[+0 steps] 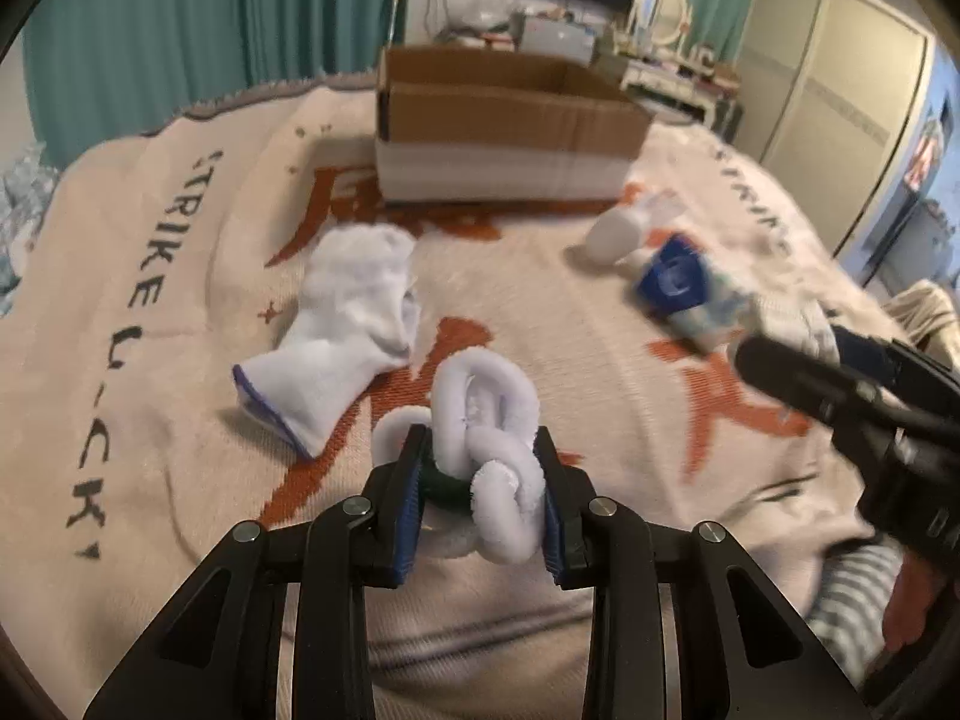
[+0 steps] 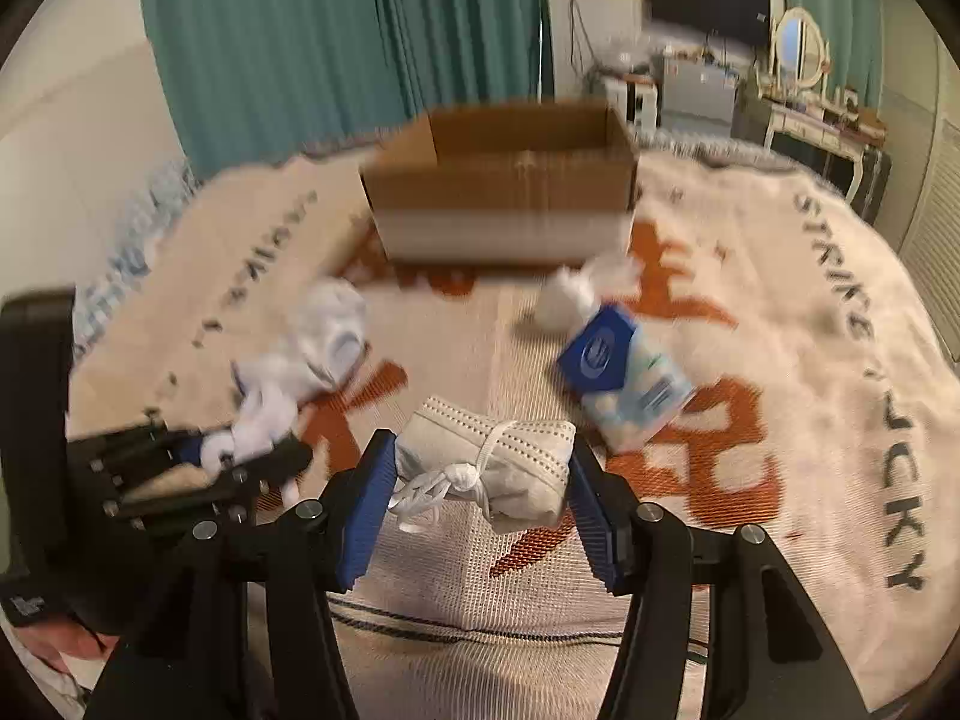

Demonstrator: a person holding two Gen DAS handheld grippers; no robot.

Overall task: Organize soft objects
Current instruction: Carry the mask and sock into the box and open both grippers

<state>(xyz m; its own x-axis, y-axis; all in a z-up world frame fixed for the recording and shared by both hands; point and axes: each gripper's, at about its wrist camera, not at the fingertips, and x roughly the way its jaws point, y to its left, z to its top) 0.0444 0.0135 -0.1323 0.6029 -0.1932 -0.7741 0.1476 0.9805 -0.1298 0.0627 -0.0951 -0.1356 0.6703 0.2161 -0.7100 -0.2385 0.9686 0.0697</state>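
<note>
My left gripper (image 1: 480,468) is shut on a white fuzzy knotted cord (image 1: 486,420) and holds it just above the blanket; it also shows in the right wrist view (image 2: 258,420). My right gripper (image 2: 483,474) is shut on a folded grey mask bundle (image 2: 492,450) tied with a white string. A white sock (image 1: 342,330) lies to the left on the blanket. A blue and white tissue pack (image 2: 624,378) and a white crumpled wad (image 2: 564,300) lie to the right. An open cardboard box (image 1: 504,126) stands at the back.
A cream blanket (image 1: 150,276) with orange characters and dark lettering covers the bed. Green curtains (image 2: 300,48), a TV and a dresser with a mirror stand behind. The right gripper's body (image 1: 870,396) shows at the right of the left wrist view.
</note>
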